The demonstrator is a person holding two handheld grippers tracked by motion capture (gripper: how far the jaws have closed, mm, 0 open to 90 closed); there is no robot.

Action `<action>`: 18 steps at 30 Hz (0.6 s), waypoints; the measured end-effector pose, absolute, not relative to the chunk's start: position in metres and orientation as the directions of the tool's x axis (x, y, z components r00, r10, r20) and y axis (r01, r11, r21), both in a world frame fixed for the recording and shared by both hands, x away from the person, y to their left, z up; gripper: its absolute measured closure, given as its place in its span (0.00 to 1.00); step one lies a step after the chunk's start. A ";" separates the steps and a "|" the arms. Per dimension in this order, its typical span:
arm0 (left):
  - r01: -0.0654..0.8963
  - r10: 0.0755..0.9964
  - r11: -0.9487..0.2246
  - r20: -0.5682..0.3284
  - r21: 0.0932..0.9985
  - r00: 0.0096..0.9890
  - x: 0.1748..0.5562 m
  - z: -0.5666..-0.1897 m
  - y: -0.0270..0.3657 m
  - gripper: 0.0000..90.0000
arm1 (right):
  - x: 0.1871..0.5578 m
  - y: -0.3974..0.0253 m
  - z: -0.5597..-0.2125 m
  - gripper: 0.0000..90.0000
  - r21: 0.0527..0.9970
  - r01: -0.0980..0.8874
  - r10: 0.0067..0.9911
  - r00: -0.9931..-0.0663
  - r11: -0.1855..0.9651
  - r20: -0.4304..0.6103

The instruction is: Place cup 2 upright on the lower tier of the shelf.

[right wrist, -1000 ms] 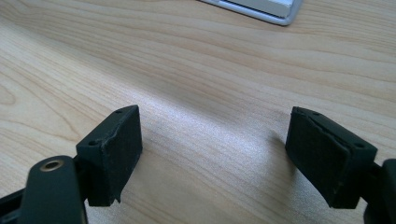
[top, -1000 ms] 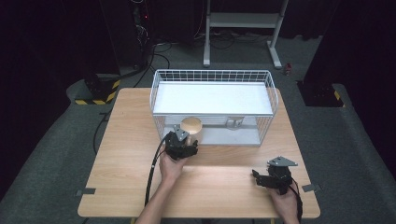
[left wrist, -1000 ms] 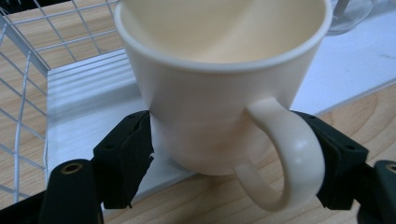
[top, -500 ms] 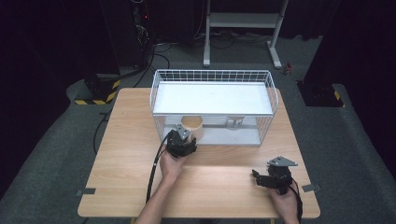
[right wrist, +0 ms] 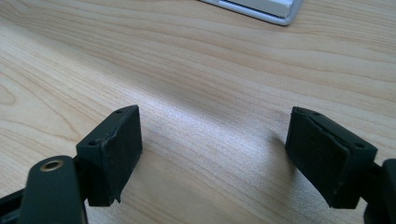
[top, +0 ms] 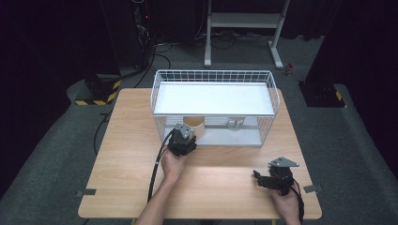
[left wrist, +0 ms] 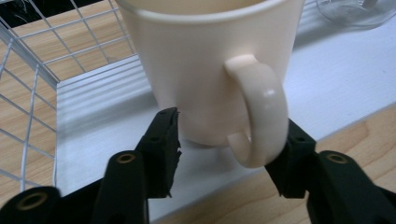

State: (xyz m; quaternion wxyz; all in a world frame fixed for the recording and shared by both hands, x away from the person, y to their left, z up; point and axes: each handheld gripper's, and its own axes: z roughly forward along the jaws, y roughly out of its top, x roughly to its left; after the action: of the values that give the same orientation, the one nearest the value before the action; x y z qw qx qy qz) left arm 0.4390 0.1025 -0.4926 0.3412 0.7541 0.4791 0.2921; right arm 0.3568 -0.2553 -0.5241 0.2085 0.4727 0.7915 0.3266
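A cream mug [top: 195,126] with a loop handle [left wrist: 261,116] stands at the front left of a white wire rack [top: 213,75], on its lower white floor [left wrist: 336,88]. My left gripper [top: 189,137] reaches in from the table side. Its jaws close on the mug's lower body [left wrist: 205,60], one on the bare side and one behind the handle. Over bare wood at the front right, my right gripper [top: 257,178] is open with nothing between its jaws, as the right gripper view [right wrist: 212,154] confirms.
A clear glass item [top: 234,123] sits on the rack's lower floor to the right of the mug, seen as a glass edge [left wrist: 355,9]. A white panel [top: 213,98] covers the rack's upper level. The wooden table [top: 131,140] has bare room left of and in front of the rack.
My left gripper has pushed forward and down with the mug, carrying it under the rack's upper panel onto the lower floor. The right gripper has stayed still.
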 end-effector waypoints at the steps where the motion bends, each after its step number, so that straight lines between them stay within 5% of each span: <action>1: 0.528 0.924 -0.298 0.101 0.796 0.370 0.439 -0.493 0.103 0.59 | 0.357 -0.255 -0.524 0.21 0.714 0.612 0.884 -0.466 0.340 -0.021; 18: 0.562 0.925 -0.309 0.104 0.767 0.366 0.454 -0.494 0.102 0.68 | 0.357 -0.255 -0.524 0.21 0.714 0.612 0.885 -0.466 0.340 -0.021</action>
State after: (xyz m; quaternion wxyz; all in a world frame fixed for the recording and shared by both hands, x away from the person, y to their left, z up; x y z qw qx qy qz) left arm 0.4545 0.1022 -0.4942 0.3256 0.7596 0.4895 0.2782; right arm 0.3568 -0.2553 -0.5241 0.2085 0.4728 0.7914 0.3266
